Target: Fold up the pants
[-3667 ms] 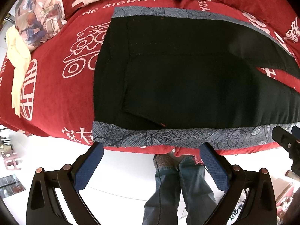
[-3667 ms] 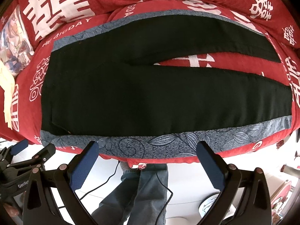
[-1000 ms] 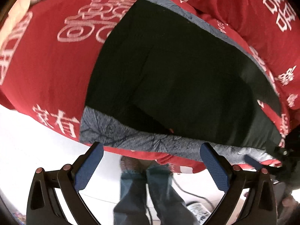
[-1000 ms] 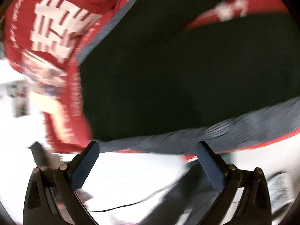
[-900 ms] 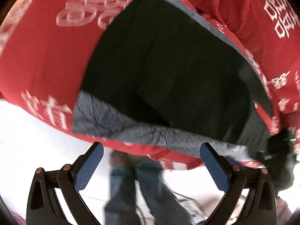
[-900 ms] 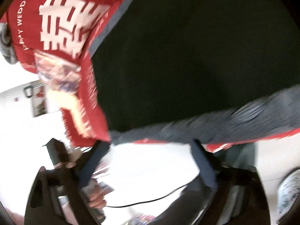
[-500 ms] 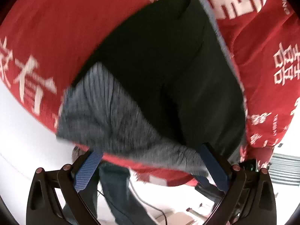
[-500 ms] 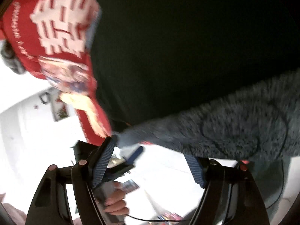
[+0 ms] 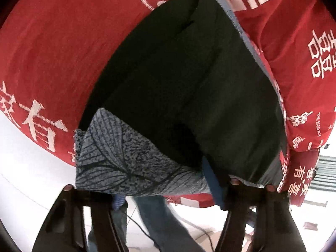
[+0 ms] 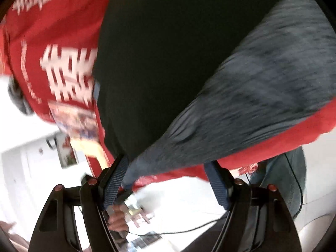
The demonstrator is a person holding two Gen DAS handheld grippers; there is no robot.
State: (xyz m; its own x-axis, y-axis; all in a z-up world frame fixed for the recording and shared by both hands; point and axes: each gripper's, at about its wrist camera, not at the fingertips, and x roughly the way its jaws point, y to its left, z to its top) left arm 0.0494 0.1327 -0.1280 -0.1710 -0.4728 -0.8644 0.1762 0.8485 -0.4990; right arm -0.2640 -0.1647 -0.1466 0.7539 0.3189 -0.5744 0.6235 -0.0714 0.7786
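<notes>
Black pants (image 9: 189, 88) lie spread on a grey leaf-print blanket (image 9: 117, 159) over a red bed cover (image 9: 54, 48). My left gripper (image 9: 166, 191) is open at the bed's near edge, its fingers around the blanket edge and the pants' near edge. In the right wrist view, which is blurred, the pants (image 10: 168, 52) fill the upper middle and the blanket (image 10: 262, 96) runs diagonally. My right gripper (image 10: 166, 182) is open, its fingers straddling the blanket edge at the bed's edge.
The person's jeans-clad legs (image 9: 161, 224) and a cable stand on the white floor below the bed edge. A patterned pillow (image 10: 75, 117) and a yellow cloth (image 10: 92, 149) lie at the bed's far end. A hand (image 10: 117, 220) holds the other gripper.
Both grippers have swung in close to the bed's near edge and tilted. Their fingers have narrowed and now reach around the blanket and pants edge, where before they hung clear of it.
</notes>
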